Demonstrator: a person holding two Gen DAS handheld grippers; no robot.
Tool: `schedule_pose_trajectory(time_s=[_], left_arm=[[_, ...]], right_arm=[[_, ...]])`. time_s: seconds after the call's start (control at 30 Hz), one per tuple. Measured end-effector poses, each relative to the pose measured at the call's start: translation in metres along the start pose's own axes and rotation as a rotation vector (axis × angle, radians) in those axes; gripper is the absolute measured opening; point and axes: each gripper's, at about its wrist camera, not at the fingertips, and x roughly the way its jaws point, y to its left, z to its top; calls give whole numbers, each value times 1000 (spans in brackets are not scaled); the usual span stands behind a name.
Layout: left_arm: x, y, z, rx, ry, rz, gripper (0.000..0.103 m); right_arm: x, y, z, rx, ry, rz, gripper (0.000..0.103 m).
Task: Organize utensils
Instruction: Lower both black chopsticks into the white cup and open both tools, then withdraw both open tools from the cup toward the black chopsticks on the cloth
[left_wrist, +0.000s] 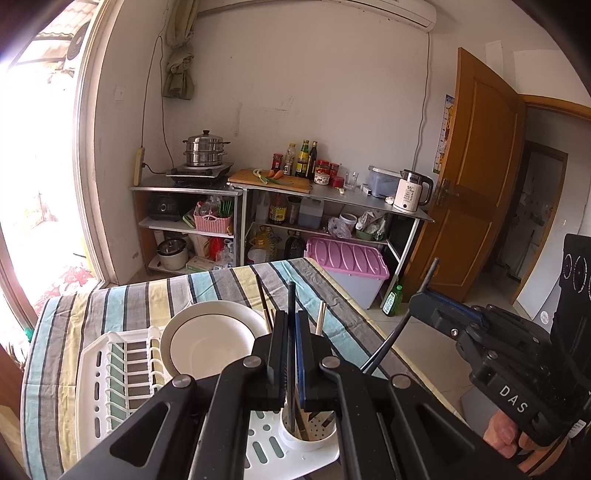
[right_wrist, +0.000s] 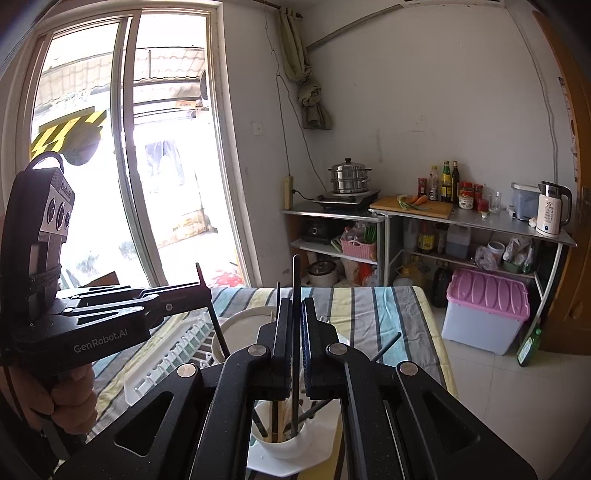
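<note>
Both claws busy over the white cup (left_wrist: 308, 435) in the drying rack (left_wrist: 110, 369) on the striped counter (left_wrist: 221, 284). Left claw (left_wrist: 291, 354) pinched tight on a dark chopstick (left_wrist: 291, 295), tip down in the cup. Right claw (right_wrist: 294, 343) clamped on another chopstick (right_wrist: 296, 273), likewise upright. Thin, stiff, light and probably slippery: best gripped mid-shaft, kept vertical.

Utensil cup (left_wrist: 308, 437) base hidden behind tongs; chopstick tips inside unseen.
</note>
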Motion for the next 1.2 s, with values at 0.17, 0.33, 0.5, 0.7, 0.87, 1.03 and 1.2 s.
schedule_pose_trajectory(time_s=[0.17, 0.33, 0.5, 0.7, 0.87, 1.03, 1.2], left_arm=[[3, 6, -6, -12, -1, 0, 3], [-1, 5, -9, -5, -4, 11, 3], [-2, 4, -9, -10, 7, 31, 3], [-3, 5, -14, -28, 14, 41, 3], [-12, 4, -19, -35, 3, 38, 4], [-23, 1, -27, -35, -7, 38, 4], [-37, -4, -42, -21, -29, 42, 5]], right_arm=[[7, -7, -11, 16, 35, -12, 4], [10, -15, -18, 36, 61, -22, 4], [7, -21, -19, 59, 69, -27, 5], [2, -23, -24, 68, 80, -30, 5], [-3, -20, -26, 58, 78, -33, 12], [-10, -21, -29, 60, 71, -32, 12], [-22, -20, -35, 58, 60, -20, 15]])
